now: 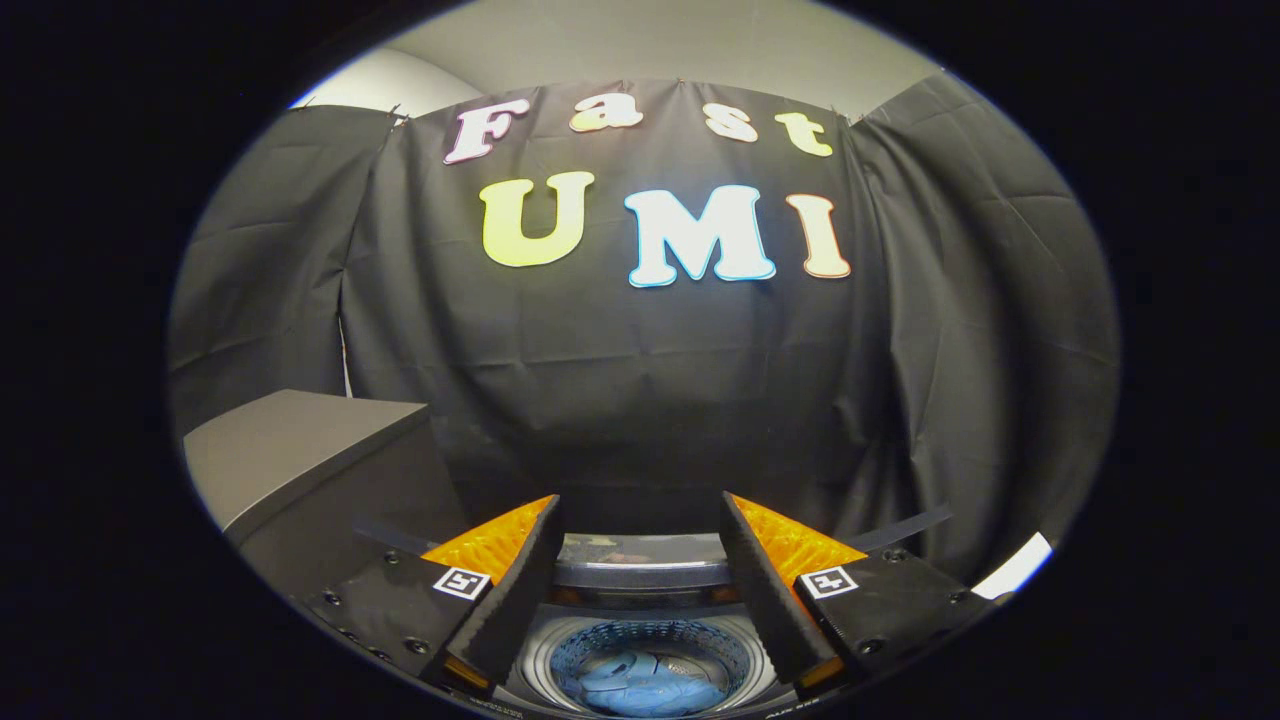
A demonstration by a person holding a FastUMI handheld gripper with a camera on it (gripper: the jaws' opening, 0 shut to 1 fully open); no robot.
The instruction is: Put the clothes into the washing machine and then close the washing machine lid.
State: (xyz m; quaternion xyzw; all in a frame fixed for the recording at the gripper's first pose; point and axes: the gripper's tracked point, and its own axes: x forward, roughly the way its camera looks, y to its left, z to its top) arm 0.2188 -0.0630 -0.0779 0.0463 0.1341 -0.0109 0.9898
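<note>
Overhead, the gripper [640, 520] hangs with its fingers spread wide apart, gripping nothing. Below and between them, blue clothes [645, 680] lie inside the washing machine [540, 665] drum, its lid [640, 562] raised. Black cloth walls the booth; a grey cabinet [300, 450] stands left.

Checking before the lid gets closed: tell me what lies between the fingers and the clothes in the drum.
Nothing: in the gripper view the gripper is open and empty, above the open washing machine, and the blue clothes lie uncovered in the drum.
</note>
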